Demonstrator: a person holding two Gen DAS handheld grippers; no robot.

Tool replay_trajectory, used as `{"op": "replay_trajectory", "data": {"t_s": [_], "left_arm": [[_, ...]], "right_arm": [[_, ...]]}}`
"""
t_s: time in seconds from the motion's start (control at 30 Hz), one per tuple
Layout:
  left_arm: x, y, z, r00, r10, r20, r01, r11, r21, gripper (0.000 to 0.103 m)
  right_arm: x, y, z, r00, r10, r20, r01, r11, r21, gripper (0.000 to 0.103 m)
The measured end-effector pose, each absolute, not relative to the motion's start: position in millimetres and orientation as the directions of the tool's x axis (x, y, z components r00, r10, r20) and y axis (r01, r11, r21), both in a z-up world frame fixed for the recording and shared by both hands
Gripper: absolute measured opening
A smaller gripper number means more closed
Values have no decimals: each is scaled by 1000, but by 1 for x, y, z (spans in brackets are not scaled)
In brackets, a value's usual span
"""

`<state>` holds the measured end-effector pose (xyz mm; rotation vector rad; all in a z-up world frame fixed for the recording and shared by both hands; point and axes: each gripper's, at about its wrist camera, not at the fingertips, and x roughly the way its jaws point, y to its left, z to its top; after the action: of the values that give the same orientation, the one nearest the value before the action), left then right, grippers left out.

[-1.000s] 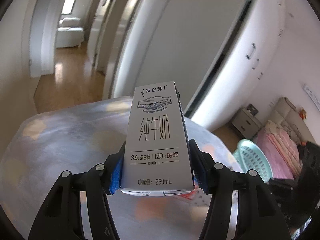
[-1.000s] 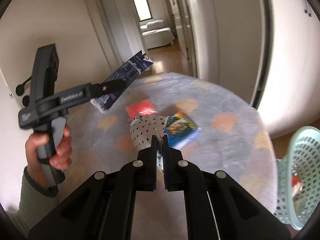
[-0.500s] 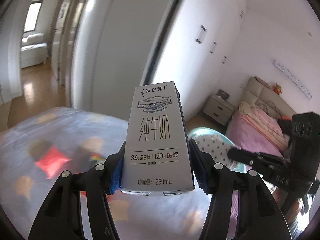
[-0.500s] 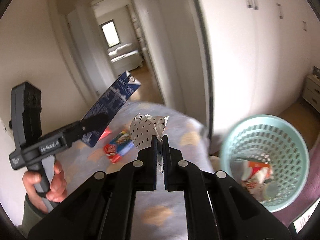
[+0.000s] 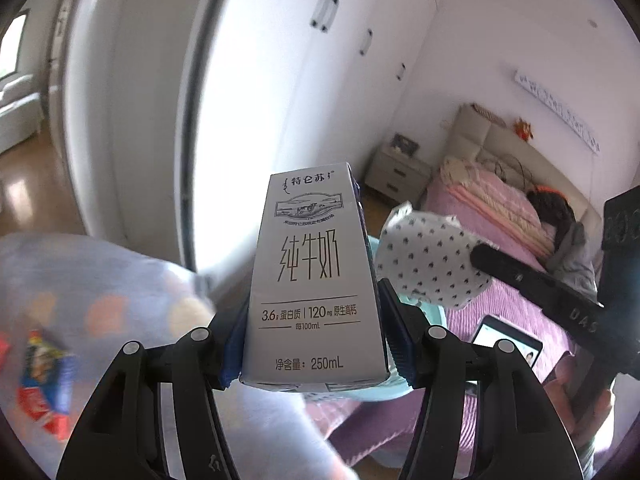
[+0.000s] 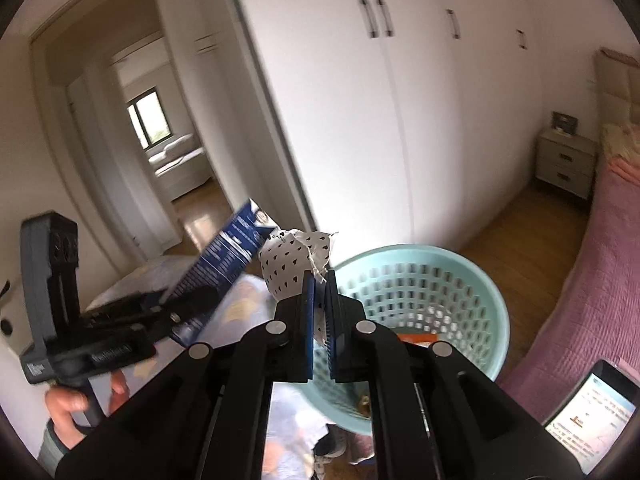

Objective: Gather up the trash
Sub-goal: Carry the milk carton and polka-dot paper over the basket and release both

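My left gripper [image 5: 314, 354] is shut on a white 250 mL milk carton [image 5: 314, 284], held upright in the air; the carton's blue side shows in the right wrist view [image 6: 230, 256]. My right gripper [image 6: 320, 322] is shut on a crumpled white paper wrapper with black dots [image 6: 294, 268], also seen in the left wrist view [image 5: 430, 264]. Both are held above the near rim of a teal plastic basket [image 6: 472, 276], which holds some trash. In the left wrist view the carton hides most of the basket [image 5: 436, 316].
A table with a patterned cloth [image 5: 100, 280] lies to the left, with a red and blue snack packet [image 5: 42, 384] on it. A pink bed [image 6: 600, 288] stands right of the basket, with a lit phone [image 6: 592, 416] on it. White wardrobe doors [image 6: 400, 120] stand behind.
Both grippers have swung right from over the table toward the basket, carrying the carton and the wrapper. The basket now lies right under the right gripper's tips.
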<state>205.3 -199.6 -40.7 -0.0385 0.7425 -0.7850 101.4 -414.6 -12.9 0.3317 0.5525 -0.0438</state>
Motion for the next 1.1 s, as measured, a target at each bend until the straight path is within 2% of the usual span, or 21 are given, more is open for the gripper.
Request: {"op": "replay_trajectory", "data": {"t_s": [0.33,0.37,0.47,0.63,0.7,0.73,0.77,0.87,1.1], "left_arm": [[238,-273,-83,384,-625,-680,620,720,-311,57],[240,-276,-85,383,-625,-681,619,720,-313,58],[243,-277,-85,403,-620,-674,610,730,-307,69],[237,-270,-80,414,-624,-663,611,730,-305,69],[234,-263,-77,426,-620,-659,609,735,-298,69],[232,-258,-75,425,-625,-655,609,733,-304,69],[230,-254,-73,425,-628,-652,608,732,-308,69],[224,-237,-68,434,-635,-640,607,730,-313,74],[207,-187,-55,479,-641,-600,569,747,-343,74]], "right_arm": [[109,-463,-31,818,-39,-573,269,907,323,4],[112,-463,-33,815,-41,-578,274,906,322,4],[123,-464,-36,802,-57,-594,292,906,307,4],[140,-464,-48,784,-55,-619,302,904,301,6],[147,-466,-56,765,-46,-642,315,897,311,25],[151,-469,-63,748,-48,-662,334,889,313,53],[152,-470,-67,741,-56,-669,349,883,313,66],[145,-469,-74,751,-37,-659,344,875,342,66],[128,-455,-58,773,-15,-634,313,878,361,66]]}}
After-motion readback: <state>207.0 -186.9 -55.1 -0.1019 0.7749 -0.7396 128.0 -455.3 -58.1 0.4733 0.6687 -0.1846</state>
